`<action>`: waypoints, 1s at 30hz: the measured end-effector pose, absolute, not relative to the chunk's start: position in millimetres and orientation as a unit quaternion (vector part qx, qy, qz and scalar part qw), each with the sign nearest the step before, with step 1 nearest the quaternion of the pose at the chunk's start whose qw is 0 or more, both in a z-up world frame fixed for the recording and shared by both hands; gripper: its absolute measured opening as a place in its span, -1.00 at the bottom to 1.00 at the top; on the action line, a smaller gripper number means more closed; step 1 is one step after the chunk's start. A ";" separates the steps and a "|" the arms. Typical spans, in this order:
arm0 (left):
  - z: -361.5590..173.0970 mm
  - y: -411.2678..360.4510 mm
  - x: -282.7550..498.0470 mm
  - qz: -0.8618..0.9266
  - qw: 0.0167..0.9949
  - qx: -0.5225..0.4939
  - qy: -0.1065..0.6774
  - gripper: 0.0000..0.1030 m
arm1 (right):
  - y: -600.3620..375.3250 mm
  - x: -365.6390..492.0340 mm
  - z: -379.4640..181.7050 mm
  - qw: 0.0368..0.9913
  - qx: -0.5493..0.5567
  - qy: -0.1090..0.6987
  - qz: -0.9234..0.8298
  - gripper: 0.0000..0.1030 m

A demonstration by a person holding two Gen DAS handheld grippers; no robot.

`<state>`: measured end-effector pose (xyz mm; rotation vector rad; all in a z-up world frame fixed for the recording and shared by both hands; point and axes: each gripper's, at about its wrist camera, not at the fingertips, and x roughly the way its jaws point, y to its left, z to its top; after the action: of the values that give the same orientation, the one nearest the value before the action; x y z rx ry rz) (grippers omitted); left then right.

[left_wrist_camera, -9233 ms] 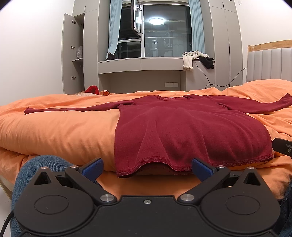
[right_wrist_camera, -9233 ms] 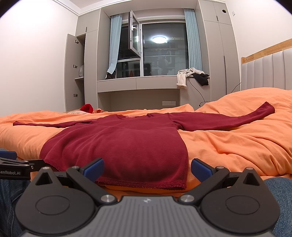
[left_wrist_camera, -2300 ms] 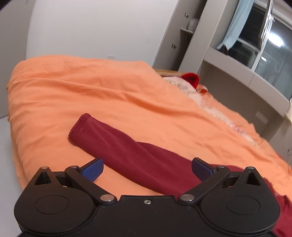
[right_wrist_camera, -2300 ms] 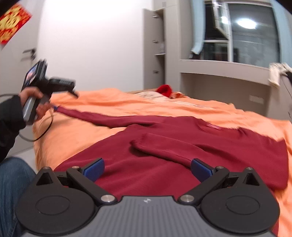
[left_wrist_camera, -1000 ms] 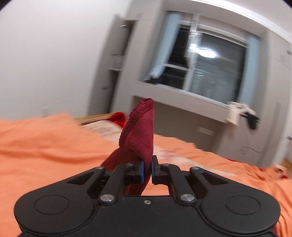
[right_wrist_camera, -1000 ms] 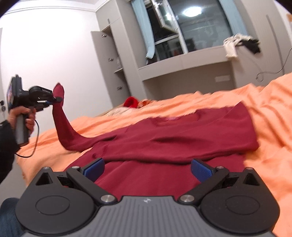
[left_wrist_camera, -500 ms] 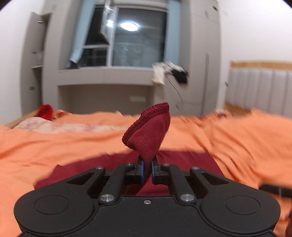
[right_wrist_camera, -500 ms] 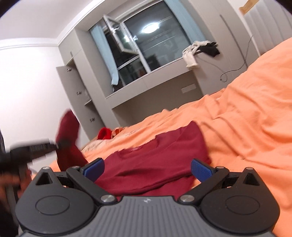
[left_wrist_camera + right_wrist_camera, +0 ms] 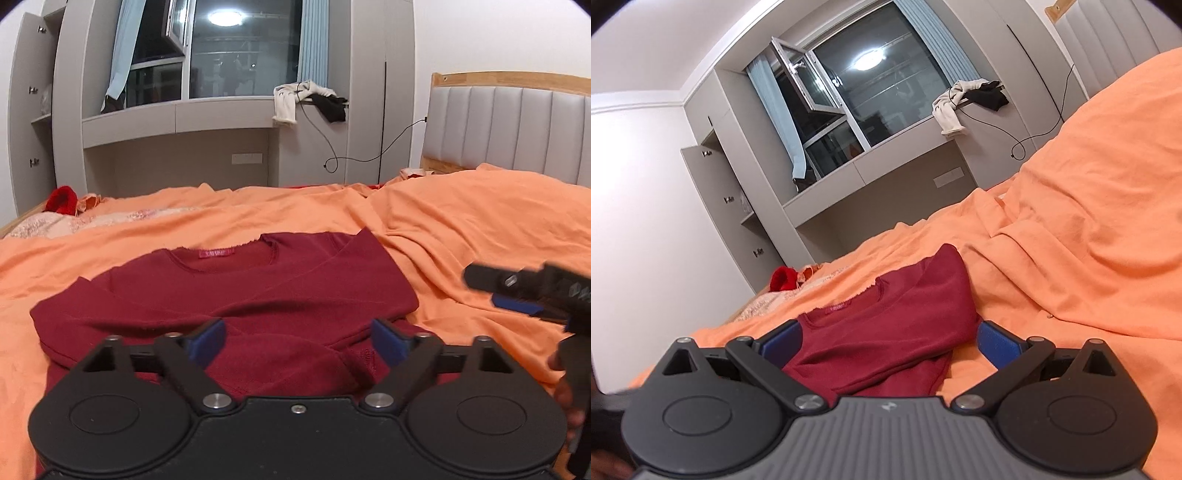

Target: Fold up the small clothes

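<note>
A dark red sweater point(image 9: 240, 291) lies flat on the orange duvet point(image 9: 480, 229), collar away from me and both sleeves folded across its body. My left gripper point(image 9: 297, 338) hovers just over the near folded sleeve point(image 9: 280, 358). Its jaws are opening wide and no cloth is pinched between the blue pads. My right gripper point(image 9: 517, 291) shows at the right edge of the left wrist view, over bare duvet beside the sweater. In its own view my right gripper point(image 9: 890, 343) stands open in front of the sweater point(image 9: 886, 325), holding nothing.
A grey padded headboard point(image 9: 517, 129) stands at the right. Clothes point(image 9: 310, 99) hang off the window ledge behind the bed. A small red item point(image 9: 61, 199) lies at the bed's far left corner. A person's hand point(image 9: 565, 398) holds the right gripper's handle.
The left gripper swung right and down with the sleeve cuff pinched, then let it go over the sweater's body, its jaws now wide. The right gripper stayed open and rolled a little.
</note>
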<state>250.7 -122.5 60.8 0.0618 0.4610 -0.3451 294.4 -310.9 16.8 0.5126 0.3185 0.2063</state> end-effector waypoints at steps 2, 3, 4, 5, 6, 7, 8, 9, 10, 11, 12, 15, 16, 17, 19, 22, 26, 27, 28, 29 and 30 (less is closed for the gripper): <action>77.6 -118.3 247.7 -0.163 0.960 0.031 0.224 0.84 | -307.5 295.1 13.5 0.950 0.245 0.163 0.102 1.00; 84.8 -112.9 245.2 -0.158 0.962 0.031 0.222 0.85 | -305.6 293.5 10.9 0.951 0.242 0.166 0.103 1.00; 89.9 -106.4 243.6 -0.150 0.964 0.031 0.219 0.86 | -303.7 293.8 9.0 0.951 0.238 0.170 0.104 1.00; 96.0 -98.0 242.5 -0.140 0.966 0.031 0.215 0.86 | -301.5 294.3 7.6 0.951 0.234 0.174 0.106 1.00; 102.6 -88.6 240.7 -0.129 0.969 0.030 0.210 0.89 | -299.3 294.5 6.6 0.951 0.231 0.176 0.108 1.00; 109.8 -77.3 239.8 -0.114 0.972 0.027 0.203 0.92 | -297.5 294.3 5.7 0.951 0.227 0.179 0.112 1.00; 117.4 -65.0 238.7 -0.097 0.976 0.025 0.195 0.99 | -294.9 294.3 5.2 0.951 0.224 0.180 0.116 1.00; 125.9 -54.0 237.0 -0.080 0.979 0.023 0.188 0.99 | -292.3 294.1 5.1 0.951 0.220 0.181 0.121 1.00; 133.8 -41.3 236.0 -0.061 0.982 0.021 0.180 0.99 | -290.8 293.2 4.7 0.951 0.215 0.181 0.125 1.00; 141.1 -29.3 234.7 -0.043 0.984 0.019 0.173 0.99 | -287.7 292.9 5.0 0.952 0.209 0.182 0.129 1.00; 148.2 -15.0 233.0 -0.021 0.986 0.017 0.166 0.99 | -284.3 292.7 5.5 0.953 0.201 0.182 0.132 1.00; 160.9 20.1 229.0 0.038 0.987 0.016 0.157 0.99 | -278.6 290.1 4.6 0.955 0.186 0.183 0.144 1.00; 162.7 31.7 227.6 0.061 0.986 0.015 0.154 0.99 | -276.6 290.0 4.6 0.954 0.184 0.184 0.149 1.00; 162.7 42.6 226.0 0.081 0.985 0.010 0.152 0.99 | -275.3 289.6 4.7 0.954 0.181 0.184 0.154 1.00; 156.8 65.6 225.6 0.125 0.980 -0.012 0.157 0.99 | -272.5 289.2 5.0 0.954 0.176 0.185 0.159 1.00; 138.4 97.3 233.8 0.184 0.961 -0.069 0.195 0.99 | -270.3 291.0 4.7 0.953 0.175 0.191 0.160 1.00; 106.0 127.9 251.1 0.193 0.940 -0.167 0.228 0.99 | -267.7 293.0 6.6 0.953 0.173 0.196 0.155 1.00; 99.8 130.6 256.3 0.189 0.937 -0.182 0.229 0.99 | -266.2 293.6 7.8 0.952 0.172 0.198 0.157 1.00; 93.9 132.0 260.9 0.183 0.936 -0.193 0.230 0.99 | -265.4 294.5 8.7 0.952 0.169 0.200 0.160 1.00; 88.7 132.3 265.8 0.174 0.936 -0.202 0.229 0.99 | -263.7 295.5 9.6 0.951 0.166 0.201 0.163 1.00; 85.6 132.2 272.1 0.162 0.937 -0.213 0.225 0.99 | -261.2 296.6 10.7 0.951 0.162 0.203 0.165 1.00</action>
<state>272.1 132.2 85.6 -0.4353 0.4603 0.3319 296.6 -261.2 10.7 0.3303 0.4136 0.3363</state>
